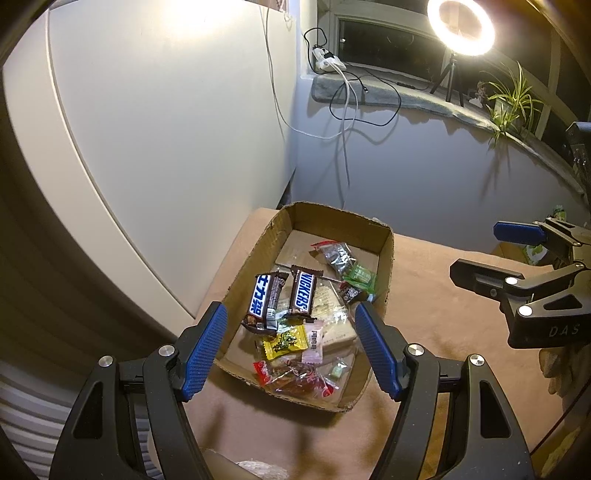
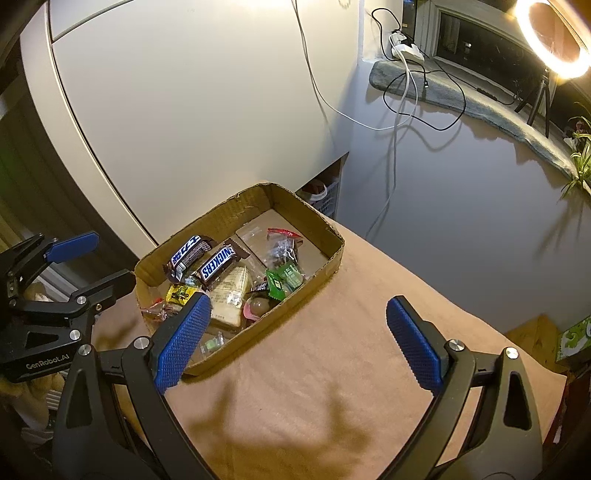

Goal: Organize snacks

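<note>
Both grippers stood wide open and held nothing. Left gripper (image 1: 291, 345) hung above the near end of the cardboard tray (image 1: 387, 254), its two blue pads spread so far that the whole heap of snacks showed between them. Right gripper (image 2: 299, 341) was over the bare brown cloth (image 2: 332, 369) of the table, just beside the long right wall of the tray (image 2: 334, 254), with its left pad in front of the tray's near corner.

All the snacks lay inside the tray, which sat on the left part of the table, near the back left corner. Two chocolate bars lay side by side against the left wall: a Snickers bar (image 1: 303, 295) and a second bar with blue Chinese print (image 1: 263, 301). At the near end I saw a yellow packet (image 1: 285, 341), a pale pink sachet (image 1: 314, 341) touching it, and a clear bag with red ends (image 1: 295, 380). A pale flat packet (image 2: 231, 295) lay under several of them in the middle. Green sweets (image 1: 360, 275) and a clear bag with dark pieces (image 1: 334, 253) lay toward the far right side. In the right wrist view a round brown ball (image 2: 258, 306) rested against the right wall.

A lit ring lamp (image 1: 461, 26) stood on the window sill behind.
</note>
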Demonstrator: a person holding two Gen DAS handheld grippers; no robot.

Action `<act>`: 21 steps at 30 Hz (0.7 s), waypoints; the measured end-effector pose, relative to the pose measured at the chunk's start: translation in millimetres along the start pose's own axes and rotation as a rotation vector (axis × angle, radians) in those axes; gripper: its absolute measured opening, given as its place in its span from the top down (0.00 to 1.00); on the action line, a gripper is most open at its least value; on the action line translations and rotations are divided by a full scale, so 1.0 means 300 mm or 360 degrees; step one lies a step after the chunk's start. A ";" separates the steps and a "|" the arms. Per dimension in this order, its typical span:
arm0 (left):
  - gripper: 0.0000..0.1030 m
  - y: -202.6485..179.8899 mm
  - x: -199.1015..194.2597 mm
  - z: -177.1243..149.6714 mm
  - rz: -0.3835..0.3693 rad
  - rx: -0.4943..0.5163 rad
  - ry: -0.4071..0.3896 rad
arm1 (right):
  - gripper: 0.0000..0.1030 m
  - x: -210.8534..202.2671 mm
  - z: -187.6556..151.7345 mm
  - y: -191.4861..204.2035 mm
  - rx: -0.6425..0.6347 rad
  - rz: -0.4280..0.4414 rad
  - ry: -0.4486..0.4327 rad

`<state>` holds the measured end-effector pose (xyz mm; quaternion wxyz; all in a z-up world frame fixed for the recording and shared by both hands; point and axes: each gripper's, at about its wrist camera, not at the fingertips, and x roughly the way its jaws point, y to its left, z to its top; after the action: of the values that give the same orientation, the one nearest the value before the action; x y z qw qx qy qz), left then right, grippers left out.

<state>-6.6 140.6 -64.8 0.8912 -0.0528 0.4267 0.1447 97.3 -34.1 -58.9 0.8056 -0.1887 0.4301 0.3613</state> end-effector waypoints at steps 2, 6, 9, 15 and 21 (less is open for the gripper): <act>0.30 -0.001 -0.003 -0.001 0.0000 -0.0002 -0.0001 | 0.05 -0.002 -0.001 0.000 0.0002 0.0000 0.0000; 0.30 -0.001 -0.003 0.000 0.0000 0.0000 -0.0001 | 0.05 -0.002 -0.005 0.003 -0.0008 0.0002 -0.0002; 0.30 0.000 -0.004 -0.001 -0.0003 -0.0003 -0.0001 | 0.05 -0.003 -0.011 0.009 -0.0010 0.0003 0.0000; 0.30 -0.002 -0.009 -0.004 -0.0002 -0.0001 -0.0002 | 0.05 -0.002 -0.014 0.014 -0.0005 0.0001 0.0006; 0.30 -0.003 -0.009 -0.004 -0.0002 -0.0001 -0.0004 | 0.05 -0.004 -0.013 0.012 -0.0006 0.0002 0.0005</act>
<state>-8.8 139.0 -63.6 0.8917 -0.0533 0.4256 0.1445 91.9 -34.6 -60.1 0.8043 -0.1904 0.4308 0.3623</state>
